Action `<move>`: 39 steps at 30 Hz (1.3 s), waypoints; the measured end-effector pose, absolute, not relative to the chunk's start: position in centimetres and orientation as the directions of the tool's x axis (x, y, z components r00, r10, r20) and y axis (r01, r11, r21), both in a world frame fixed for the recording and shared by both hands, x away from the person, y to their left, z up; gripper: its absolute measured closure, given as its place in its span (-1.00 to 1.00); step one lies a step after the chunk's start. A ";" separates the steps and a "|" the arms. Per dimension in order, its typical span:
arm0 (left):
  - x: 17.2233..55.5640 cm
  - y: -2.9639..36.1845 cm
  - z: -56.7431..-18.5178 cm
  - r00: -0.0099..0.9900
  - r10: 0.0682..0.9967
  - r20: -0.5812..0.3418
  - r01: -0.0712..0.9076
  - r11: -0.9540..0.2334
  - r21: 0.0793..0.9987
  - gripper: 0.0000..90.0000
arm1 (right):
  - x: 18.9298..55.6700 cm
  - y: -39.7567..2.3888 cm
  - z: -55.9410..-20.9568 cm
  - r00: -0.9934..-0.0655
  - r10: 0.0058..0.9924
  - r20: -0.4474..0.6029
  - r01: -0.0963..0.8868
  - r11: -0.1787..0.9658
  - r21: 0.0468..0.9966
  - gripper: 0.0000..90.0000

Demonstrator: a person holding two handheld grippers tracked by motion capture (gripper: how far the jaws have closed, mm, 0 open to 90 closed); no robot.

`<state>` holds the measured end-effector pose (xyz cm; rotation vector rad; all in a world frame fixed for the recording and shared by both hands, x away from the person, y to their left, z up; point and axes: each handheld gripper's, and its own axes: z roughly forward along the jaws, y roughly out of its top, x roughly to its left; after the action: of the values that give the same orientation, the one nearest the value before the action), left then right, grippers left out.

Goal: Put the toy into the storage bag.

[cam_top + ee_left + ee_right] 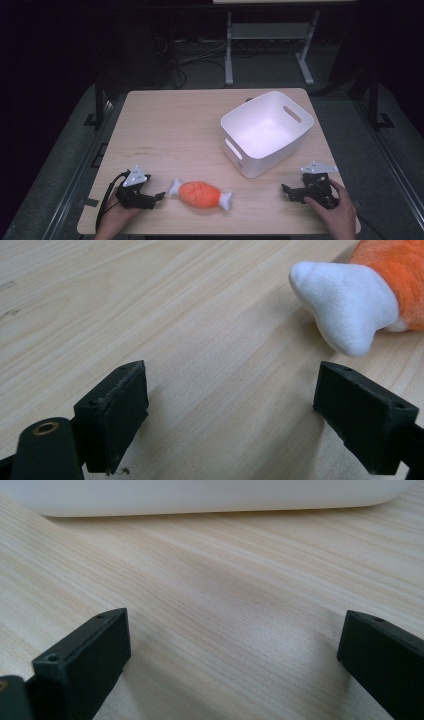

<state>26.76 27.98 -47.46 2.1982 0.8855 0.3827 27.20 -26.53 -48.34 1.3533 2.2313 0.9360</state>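
Bench (175,125): pale wood-grain top, rounded corners, seen from above in the high view. It is set in a dark room on a grey floor (265,70). A white metal frame (229,50) and loose cables (190,55) are seen beyond its far edge.

Bin (267,132): white plastic, rectangular, with slot handles. It is placed upright on the right half of the bench, turned at an angle. Its lower wall (200,495) is seen across the top of the right gripper view, well ahead of that tool.

Toy (200,195): plush, orange body with a white knob at each end. It is laid flat near the front edge of the bench, left of the bin and apart from it. Its left white end (345,305) is seen in the left gripper view, ahead of the jaws and to their right, not between them.

Left tool (159,195): held in the left hand (117,217) at the front left, pointed toward the toy and just beside its near end without touching. Jaws are spread wide (230,410); nothing is gripped.

Right tool (286,191): held in the right hand (337,212) at the front right, just in front of the bin. Jaws are spread wide over bare wood (235,655); nothing is gripped.

Nothing is seen lying between the left tool and the toy.
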 end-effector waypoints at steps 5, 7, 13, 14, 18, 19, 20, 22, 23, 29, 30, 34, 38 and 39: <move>26.8 28.0 -47.4 0.721 0.693 0.006 0.477 -0.503 0.721 -0.69 | 27.2 -26.5 -48.3 -0.472 0.881 0.028 0.638 0.319 0.701 -1.00; 26.7 28.1 -47.4 0.723 0.691 0.009 0.475 -0.507 0.720 -0.68 | 27.2 -26.5 -48.3 -0.472 0.881 0.028 0.638 0.319 0.701 -1.00; 26.2 28.5 -46.7 0.723 0.691 -0.003 0.484 -0.503 0.716 -0.49 | 27.2 -26.5 -48.3 -0.470 0.882 0.030 0.639 0.317 0.700 -1.00; 26.0 28.6 -46.5 0.723 0.691 -0.003 0.483 -0.502 0.717 -0.43 | 27.2 -26.5 -48.3 -0.471 0.882 0.030 0.639 0.318 0.700 -1.00; 25.7 28.9 -45.8 0.724 0.690 -0.029 0.492 -0.486 0.723 -0.13 | 27.2 -26.5 -48.3 -0.470 0.882 0.030 0.639 0.317 0.701 -1.00; 25.5 28.9 -45.4 0.738 0.674 -0.040 0.491 -0.495 0.716 0.02 | 27.2 -26.5 -48.3 -0.471 0.882 0.029 0.638 0.318 0.701 -1.00; 25.3 28.8 -45.3 0.744 0.667 -0.041 0.490 -0.502 0.713 0.11 | 27.2 -26.5 -48.3 -0.471 0.881 0.028 0.638 0.319 0.701 -1.00; 25.0 28.8 -45.0 0.755 0.654 -0.050 0.489 -0.510 0.708 0.32 | 27.2 -26.5 -48.3 -0.471 0.881 0.029 0.638 0.319 0.701 -1.00; 24.9 28.8 -44.9 0.763 0.644 -0.056 0.486 -0.514 0.707 0.45 | 27.2 -26.5 -48.3 -0.472 0.881 0.029 0.638 0.319 0.701 -1.00; 24.0 28.4 -44.7 0.798 0.596 -0.091 0.483 -0.541 0.688 0.99 | 27.2 -26.5 -48.3 -0.471 0.882 0.030 0.639 0.317 0.701 -1.00; 23.9 28.2 -44.6 0.799 0.593 -0.098 0.483 -0.538 0.690 0.99 | 27.2 -26.5 -48.3 -0.471 0.882 0.030 0.640 0.318 0.700 -1.00; 23.1 27.5 -44.3 0.812 0.573 -0.109 0.476 -0.543 0.692 0.99 | 27.2 -26.5 -48.3 -0.470 0.882 0.032 0.641 0.317 0.699 -1.00; 22.7 26.6 -44.2 0.827 0.551 -0.112 0.461 -0.550 0.697 0.99 | 27.2 -26.5 -48.3 -0.472 0.881 0.029 0.639 0.319 0.700 -1.00; 22.6 26.3 -44.2 0.831 0.545 -0.109 0.456 -0.556 0.695 0.99 | 27.2 -26.5 -48.3 -0.471 0.881 0.029 0.639 0.318 0.700 -1.00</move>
<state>22.61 26.33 -44.21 2.2523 0.7277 0.1520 27.19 -26.52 -48.32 1.3558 2.2323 0.9353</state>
